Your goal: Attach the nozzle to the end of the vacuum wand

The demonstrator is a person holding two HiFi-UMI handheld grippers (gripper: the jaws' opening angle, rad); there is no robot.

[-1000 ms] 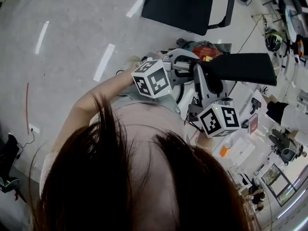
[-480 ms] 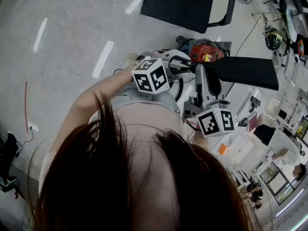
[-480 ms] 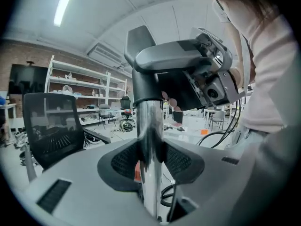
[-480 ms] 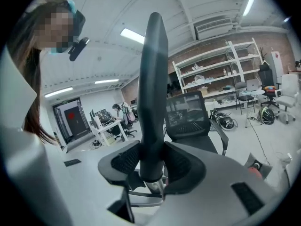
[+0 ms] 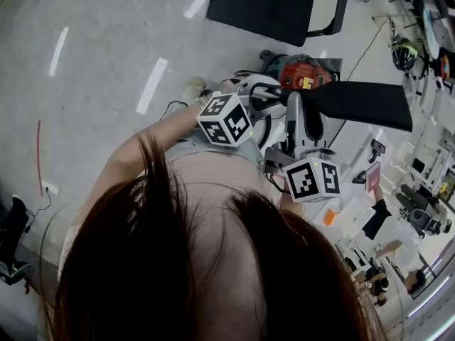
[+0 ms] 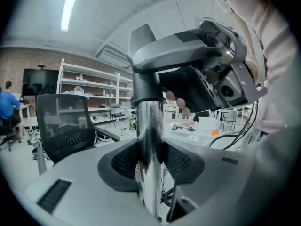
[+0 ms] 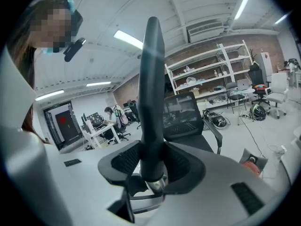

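Note:
The chrome vacuum wand (image 6: 150, 145) stands upright between my left gripper's (image 6: 150, 161) pads, which press on it. At its upper end a dark collar (image 6: 146, 86) of the black nozzle (image 5: 355, 104) meets the tube. My right gripper (image 7: 151, 161) is shut on the nozzle's tapered black neck (image 7: 151, 93), with a chrome ring (image 7: 157, 183) showing just below the pads. In the head view both grippers meet in front of the person, the left gripper (image 5: 269, 94) beside the right gripper (image 5: 304, 105). The wand's tube is mostly hidden there.
A red vacuum body (image 5: 304, 73) lies on the floor below the grippers. A black office chair (image 5: 270, 6) stands beyond it. A white table with small items (image 5: 355, 219) is to the right. Shelves (image 6: 89, 91) and a seated person (image 6: 7, 109) are far off.
My left gripper sank a little and its marker cube tilted. My right gripper rolled and its cube shifted left and lower in the frame. The nozzle stayed about where it was.

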